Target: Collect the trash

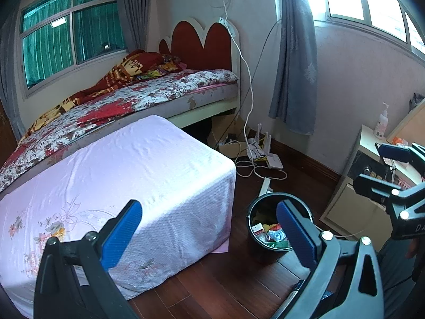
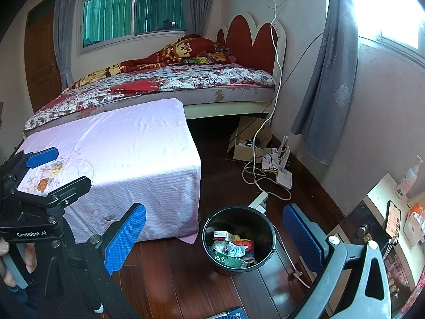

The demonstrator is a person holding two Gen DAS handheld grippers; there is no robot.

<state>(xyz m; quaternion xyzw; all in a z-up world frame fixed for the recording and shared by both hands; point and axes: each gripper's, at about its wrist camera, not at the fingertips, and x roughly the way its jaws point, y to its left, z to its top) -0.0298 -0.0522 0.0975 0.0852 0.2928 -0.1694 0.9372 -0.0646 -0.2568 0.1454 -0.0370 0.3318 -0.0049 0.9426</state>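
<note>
Both tongs are wide open and hold nothing. Left gripper [image 1: 209, 234] hangs in the air with its blue pads [image 1: 122, 234] far apart, and nothing sits between them. Right gripper [image 2: 215, 239] is the same, spread wide and touching nothing, with a bit of the person's hand [image 2: 16, 260] on the left handle at the edge of its view. Just past the tongs, down on the dark wood floor [image 2: 164, 273], stands a black trash bucket [image 2: 239, 239]. It is close to the corner of a low table under a pink cloth [image 2: 127, 159]. Inside the bucket lie small bits of trash [image 2: 233, 247]: a little box, crinkly wrappers, and something soft and blue. I think these are all light and easy to squash, and the plastic bits may be slippery, so a gentle pinch in the middle of each would be best. The bucket looks stiff and not heavy, and its thin rim seems the best place to take hold. The pink cloth top shows no trash that I can see. Farther off are white cables [image 2: 263, 175] and a router on the floor, then a bed with a flowery blanket [image 2: 159, 82] and a red headboard by the window.
</note>
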